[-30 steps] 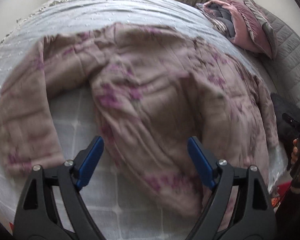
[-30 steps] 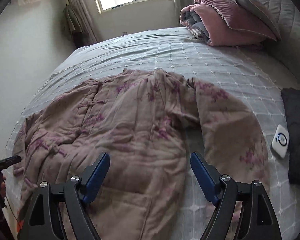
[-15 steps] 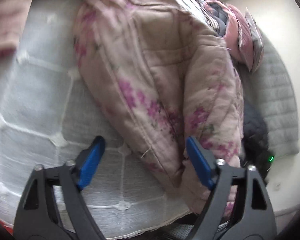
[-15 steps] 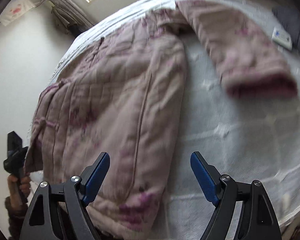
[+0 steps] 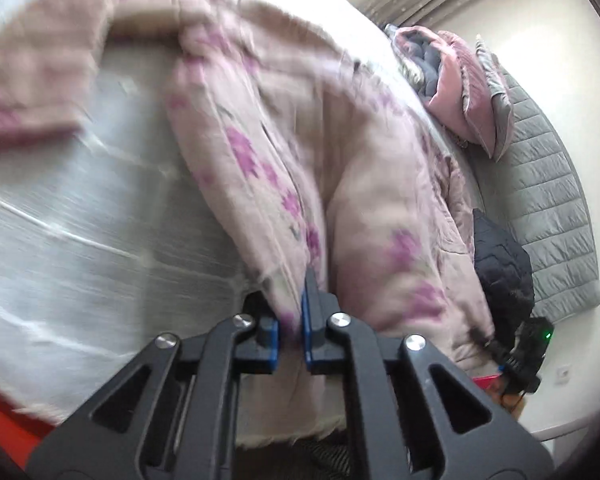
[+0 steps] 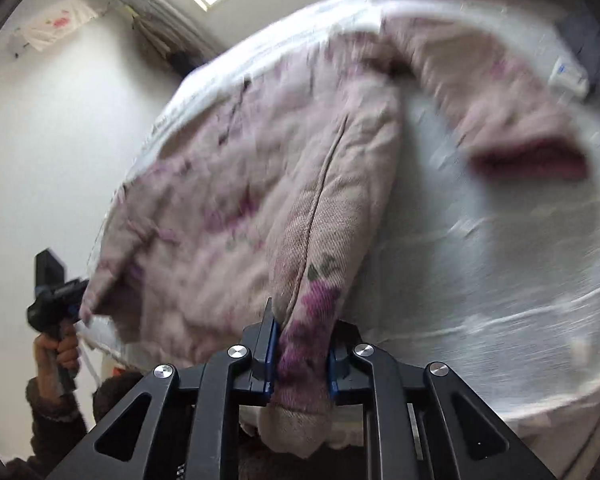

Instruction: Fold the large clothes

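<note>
— Jacket [image 5: 364,184], the quilted floral one: where is it?

— Spread across the bed [image 5: 80,240], its bottom hem at the near edge.

— And the tongs?

— Left gripper [image 5: 290,320] has its jaws pressed tight on a thin hem corner. Right gripper [image 6: 298,356] is closing, with a thick wad of the other hem corner already squeezed between its pads.

— So which step?

— Looks like the grab before the first fold. Next, I'd judge, both corners should lift together and carry toward the collar, kept level so the padding doesn't bunch.
</note>
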Tool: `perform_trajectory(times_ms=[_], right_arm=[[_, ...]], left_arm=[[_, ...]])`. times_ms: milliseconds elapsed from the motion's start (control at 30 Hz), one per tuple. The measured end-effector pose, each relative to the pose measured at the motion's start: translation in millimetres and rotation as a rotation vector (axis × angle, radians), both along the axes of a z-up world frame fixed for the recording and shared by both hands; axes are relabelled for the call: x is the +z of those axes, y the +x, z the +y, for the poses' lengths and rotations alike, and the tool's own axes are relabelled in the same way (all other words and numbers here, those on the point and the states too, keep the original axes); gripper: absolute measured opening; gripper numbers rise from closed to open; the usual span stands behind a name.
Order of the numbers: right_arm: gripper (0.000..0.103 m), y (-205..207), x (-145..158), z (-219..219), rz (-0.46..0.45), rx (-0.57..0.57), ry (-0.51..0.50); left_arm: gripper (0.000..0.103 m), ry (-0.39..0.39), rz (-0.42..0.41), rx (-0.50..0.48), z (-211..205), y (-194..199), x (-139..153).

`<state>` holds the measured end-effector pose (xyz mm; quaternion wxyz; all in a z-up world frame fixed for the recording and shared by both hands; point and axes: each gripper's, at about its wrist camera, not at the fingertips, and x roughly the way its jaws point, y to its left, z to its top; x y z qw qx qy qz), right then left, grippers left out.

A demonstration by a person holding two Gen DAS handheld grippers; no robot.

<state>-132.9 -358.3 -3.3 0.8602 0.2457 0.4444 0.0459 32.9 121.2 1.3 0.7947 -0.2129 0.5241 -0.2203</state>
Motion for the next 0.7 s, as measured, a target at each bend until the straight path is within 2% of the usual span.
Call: perform_trajectory(times_ms=[67,133,200,233,333,367,433,500,533,567,600,633,667,700], right_arm=[[0.018,-9.3,14.7,-11.5,-0.02,-0.019,-0.02],[0.018,-12.6,14.6,-19.2,0.0,-0.032,-0.063],[0.02,-11.6,0.2,-23.8,0.055,-0.033,-0.096],[0.02,-8.9,-17.1,-24.8,0.102,-0.029,-0.107],[0.031,-4.0,-64.8,-29.4,0.249,-0.028,-0.14],[0.033,-6.1,-67.7,-31.1,0.23,-0.039,-0.125],[0.038,-13.7,-61.0,-36.6,0.197,-0.043,-0.092],[0.047,-18.0,-51.9,-41.9,0.218,-0.036,-0.081],[0.048,-20.6,-44.3,-42.6,0.214,-0.033,-0.103],[0.053,-23.7,-35.9,-42.5,0.195,-0.029,-0.125],[0.058,-23.5,-28.1,-42.8,0.174,-0.025,-0.138],[0.07,-25.6,-17.4,-42.0,0.135,-0.019,-0.146],[0.082,-29.1,-12.0,-41.0,0.109,-0.011,-0.147],[0.085,-30.1,-7.2,-39.7,0.079,0.003,-0.146]], left_arm=[[0.009,0.027,-0.063,0.021,26.5,-11.1,29.6],[0.009,0.054,-0.076,0.037,52.2,-19.4,37.4],[0.01,0.113,-0.035,0.044,68.3,-10.7,20.6],[0.01,0.156,0.006,0.037,72.4,-9.9,4.7],[0.01,0.318,0.132,-0.01,68.4,-6.0,-55.3],[0.011,0.324,0.161,-0.031,68.4,-7.2,-66.7],[0.013,0.298,0.103,-0.025,71.4,-12.2,-64.3],[0.018,0.272,0.086,-0.022,76.6,-14.7,-53.7],[0.029,0.257,0.076,-0.02,79.6,-14.8,-47.7],[0.048,0.249,0.06,-0.017,81.8,-14.4,-42.1],[0.059,0.248,0.04,-0.01,84.5,-14.8,-38.6],[0.072,0.249,0.025,-0.005,83.3,-17.5,-37.6],[0.074,0.245,0.009,-0.01,82.9,-17.1,-36.7],[0.074,0.238,0.011,-0.024,82.1,-14.7,-42.9]])
